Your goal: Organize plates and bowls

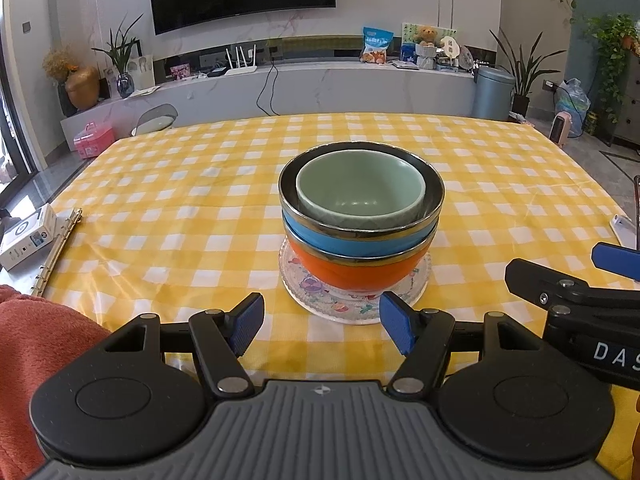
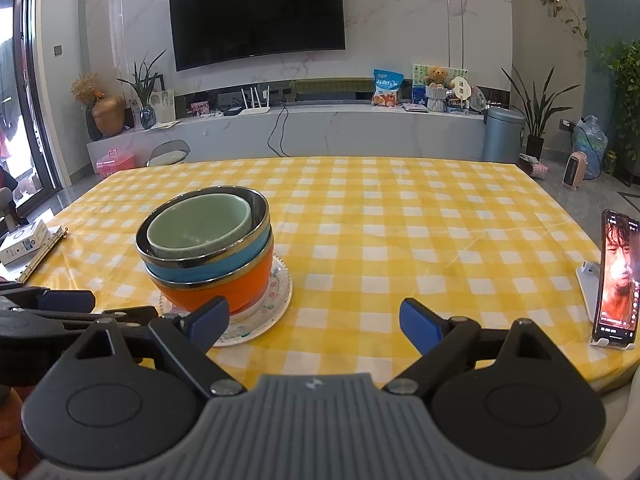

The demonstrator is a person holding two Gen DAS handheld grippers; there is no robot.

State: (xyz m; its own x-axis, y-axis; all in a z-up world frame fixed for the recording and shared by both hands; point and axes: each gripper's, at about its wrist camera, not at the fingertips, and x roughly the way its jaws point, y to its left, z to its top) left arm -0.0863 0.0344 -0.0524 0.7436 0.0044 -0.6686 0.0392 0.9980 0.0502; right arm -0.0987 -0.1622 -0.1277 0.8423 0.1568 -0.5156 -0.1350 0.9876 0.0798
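Yellow-and-white checked cloth (image 1: 160, 184) is filling both views, and I am seeing the pale green ceramic bowl (image 1: 360, 188) nested in the blue bowl (image 1: 352, 240), then the orange bowl (image 1: 356, 272), on a patterned clear glass plate (image 1: 304, 296) at frame centre. I am holding my left gripper (image 1: 322, 326) spread just before the stack, nearer than my right gripper (image 2: 314, 320), also spread, with the stack sitting to its left.

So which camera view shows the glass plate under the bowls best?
The left wrist view: the glass plate lies centred, its near rim unobstructed. In the right wrist view the glass plate sits off to the left, partly hidden behind a finger.
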